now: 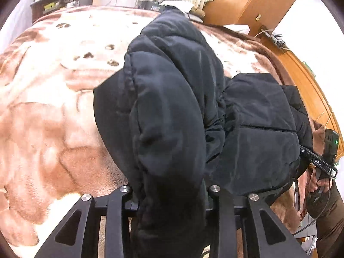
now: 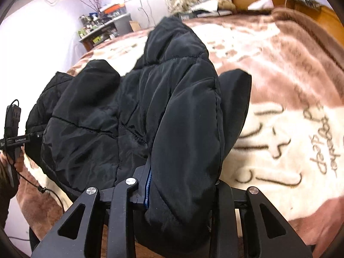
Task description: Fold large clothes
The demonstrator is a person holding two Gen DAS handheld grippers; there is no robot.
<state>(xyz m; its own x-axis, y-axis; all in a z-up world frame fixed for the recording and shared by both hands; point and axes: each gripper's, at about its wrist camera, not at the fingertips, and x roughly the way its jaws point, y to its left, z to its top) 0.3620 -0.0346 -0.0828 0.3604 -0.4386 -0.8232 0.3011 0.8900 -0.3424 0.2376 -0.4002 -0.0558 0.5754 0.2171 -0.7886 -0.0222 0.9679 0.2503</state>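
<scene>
Mid-fold: the left gripper [image 1: 169, 195] and the right gripper [image 2: 180, 191] are each clamped narrow on a bunched edge of the black puffer jacket [image 1: 247, 118], raised off the plush blanket [image 1: 53, 107] on the bed. Next likely carrying both edges over together and laying them flat.

Black quilted puffer jacket [image 1: 172, 99]: padded, matte fabric, bunched. Near edge is lifted in thick folds at two points; the remainder drapes onto the brown-and-cream blanket [image 1: 53, 107] covering the bed.
</scene>
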